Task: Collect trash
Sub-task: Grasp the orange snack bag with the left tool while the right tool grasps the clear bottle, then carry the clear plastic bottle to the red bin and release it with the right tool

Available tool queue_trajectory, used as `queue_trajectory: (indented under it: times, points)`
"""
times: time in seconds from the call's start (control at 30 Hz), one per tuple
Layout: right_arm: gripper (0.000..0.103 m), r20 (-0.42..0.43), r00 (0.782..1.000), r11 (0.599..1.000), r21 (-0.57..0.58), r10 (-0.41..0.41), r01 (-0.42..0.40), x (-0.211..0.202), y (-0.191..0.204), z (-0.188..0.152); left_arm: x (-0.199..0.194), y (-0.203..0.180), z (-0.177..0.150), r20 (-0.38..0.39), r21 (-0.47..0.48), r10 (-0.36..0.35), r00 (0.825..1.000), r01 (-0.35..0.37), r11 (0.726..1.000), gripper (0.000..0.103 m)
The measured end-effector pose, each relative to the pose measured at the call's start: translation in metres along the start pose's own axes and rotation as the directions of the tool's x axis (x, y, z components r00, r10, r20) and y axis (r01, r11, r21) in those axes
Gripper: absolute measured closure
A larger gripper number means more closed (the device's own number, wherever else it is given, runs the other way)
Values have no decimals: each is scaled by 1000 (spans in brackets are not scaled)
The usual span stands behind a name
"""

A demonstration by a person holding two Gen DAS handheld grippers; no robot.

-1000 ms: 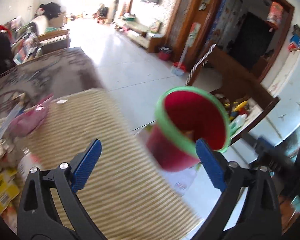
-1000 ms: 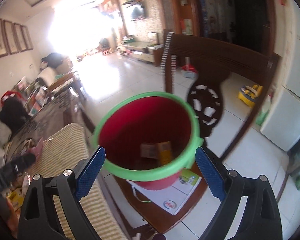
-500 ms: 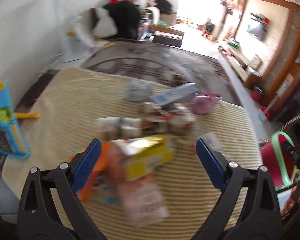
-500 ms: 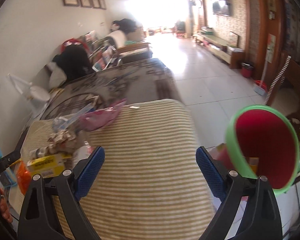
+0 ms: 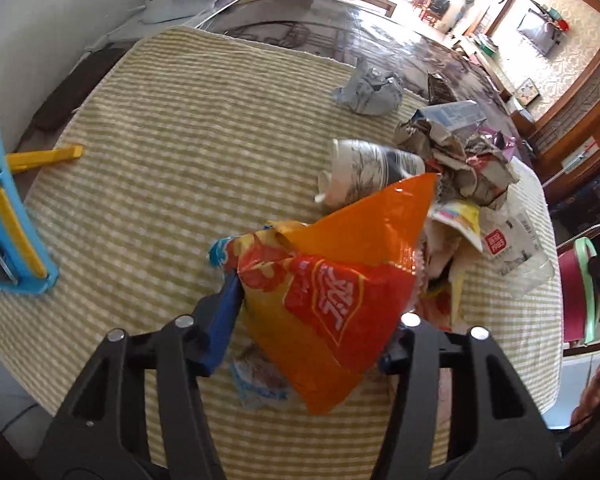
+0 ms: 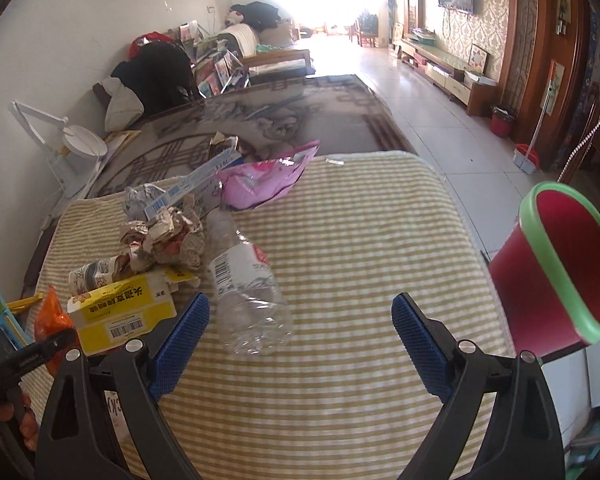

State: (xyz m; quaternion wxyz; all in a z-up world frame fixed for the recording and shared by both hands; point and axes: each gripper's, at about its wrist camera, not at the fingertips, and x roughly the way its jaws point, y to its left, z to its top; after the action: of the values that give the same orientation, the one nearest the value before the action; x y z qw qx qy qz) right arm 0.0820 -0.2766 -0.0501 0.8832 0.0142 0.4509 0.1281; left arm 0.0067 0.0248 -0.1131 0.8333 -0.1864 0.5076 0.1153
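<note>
Now on the left wrist view we see our left gripper [image 5: 312, 320] pinching the orange snack bag [image 5: 332, 280] above the striped mat [image 5: 172, 120]. Over on the right wrist view, our right gripper [image 6: 300, 332] hangs spread wide behind the clear bottle [image 6: 246, 284], with the red bin [image 6: 556, 264] off the mat's right edge.

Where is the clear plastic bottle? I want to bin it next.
In the right wrist view, the clear plastic bottle lies on the striped cloth, ahead of the open right gripper, beside the yellow box.
</note>
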Motion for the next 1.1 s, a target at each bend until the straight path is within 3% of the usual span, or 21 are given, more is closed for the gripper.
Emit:
queue_trajectory:
  times: [0.2,0.37,0.4,0.43,0.5,0.77,1.1]
  points:
    - [14,-70,997,1000,10,-24,25,40,27,3,-21,12,25,62,92,-52,997,47,995,54]
    - [8,-171,980,990,-118,-102,83,91,51,14,-33,33,36,103,138,-39,994,25,990,54]
    - [12,-203,972,987,-129,-118,93,101,54,14,-34,38,37,104,136,-41,994,26,990,54]
    - [29,-238,963,986,-134,-126,96,109,55,12,-34,43,39,104,133,-43,994,29,991,54]
    - [37,-280,952,989,-120,-121,90,116,53,6,-34,52,41,108,125,-47,993,33,992,53]
    - [40,-158,987,997,59,-32,42,54,44,5,-38,54,53,136,117,-103,985,87,989,53]
    - [41,-52,998,985,169,-21,30,6,42,14,-35,21,63,131,201,-184,974,155,967,54]
